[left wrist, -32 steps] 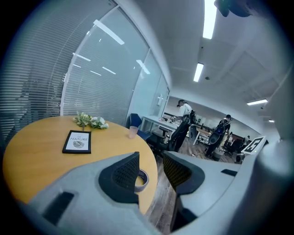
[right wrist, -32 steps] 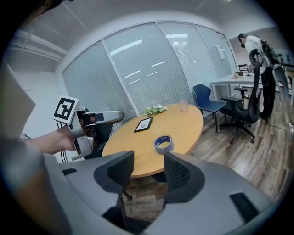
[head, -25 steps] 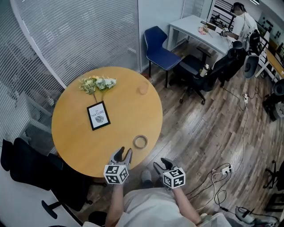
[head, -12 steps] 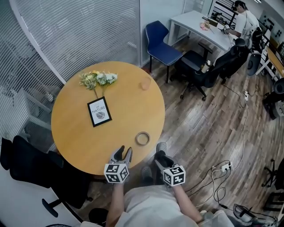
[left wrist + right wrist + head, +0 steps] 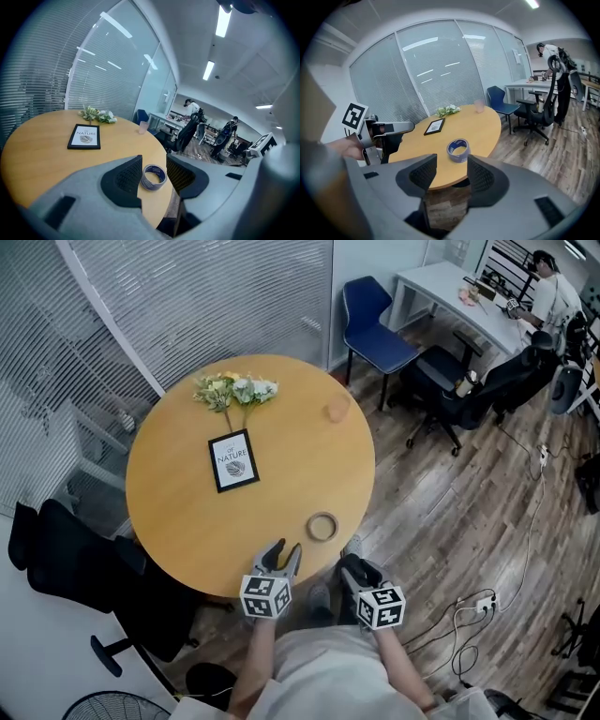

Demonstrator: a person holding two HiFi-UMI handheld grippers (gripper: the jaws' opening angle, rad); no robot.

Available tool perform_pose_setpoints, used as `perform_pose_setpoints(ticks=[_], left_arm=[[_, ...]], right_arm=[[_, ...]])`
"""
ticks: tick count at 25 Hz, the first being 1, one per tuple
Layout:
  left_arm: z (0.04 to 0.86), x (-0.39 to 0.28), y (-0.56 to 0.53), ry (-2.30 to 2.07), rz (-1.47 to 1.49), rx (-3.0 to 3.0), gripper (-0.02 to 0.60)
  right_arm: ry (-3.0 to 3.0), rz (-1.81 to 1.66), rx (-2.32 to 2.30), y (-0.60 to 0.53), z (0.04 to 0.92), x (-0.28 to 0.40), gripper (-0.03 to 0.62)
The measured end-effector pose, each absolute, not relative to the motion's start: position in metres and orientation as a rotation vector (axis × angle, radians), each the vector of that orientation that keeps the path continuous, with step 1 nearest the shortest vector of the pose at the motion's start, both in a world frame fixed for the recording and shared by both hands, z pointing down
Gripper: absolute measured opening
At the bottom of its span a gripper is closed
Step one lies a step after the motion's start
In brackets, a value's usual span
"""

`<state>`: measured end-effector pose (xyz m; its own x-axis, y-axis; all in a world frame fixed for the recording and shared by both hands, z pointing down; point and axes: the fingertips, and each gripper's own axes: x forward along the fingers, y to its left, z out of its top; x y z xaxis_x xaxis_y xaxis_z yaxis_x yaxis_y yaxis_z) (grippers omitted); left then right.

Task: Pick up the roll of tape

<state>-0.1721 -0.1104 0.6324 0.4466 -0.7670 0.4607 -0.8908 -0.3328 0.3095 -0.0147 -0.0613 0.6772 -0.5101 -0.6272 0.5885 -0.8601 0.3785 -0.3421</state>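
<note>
Tape roll [image 5: 322,526] flat (hole up) on table

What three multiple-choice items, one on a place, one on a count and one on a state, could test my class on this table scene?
1. Where on the round wooden table does the bluish roll of tape lie?
A. At the table's centre. B. Near the edge closest to the person. C. At the far edge.
2. How many black-framed cards lie on the table?
A. One. B. Two. C. Three.
3. How do the left gripper's jaws stand?
A. Shut on the tape. B. Shut on the card. C. Apart, holding nothing.
Answers: 1 B, the roll sits just ahead of the left gripper; 2 A, only one card shows; 3 C, the left gripper view shows a gap, with the roll farther off on the table.
</note>
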Motion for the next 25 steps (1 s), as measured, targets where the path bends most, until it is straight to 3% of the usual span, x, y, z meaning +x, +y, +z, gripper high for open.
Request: perform_pose_setpoints(ticks=[25], left_arm=[[0.653,-0.141,-0.166,-1.367,0.462,2.185,0.160]], right_arm=[[-2.343,0.867,1.260,-0.120,0.667,0.010,0.198]])
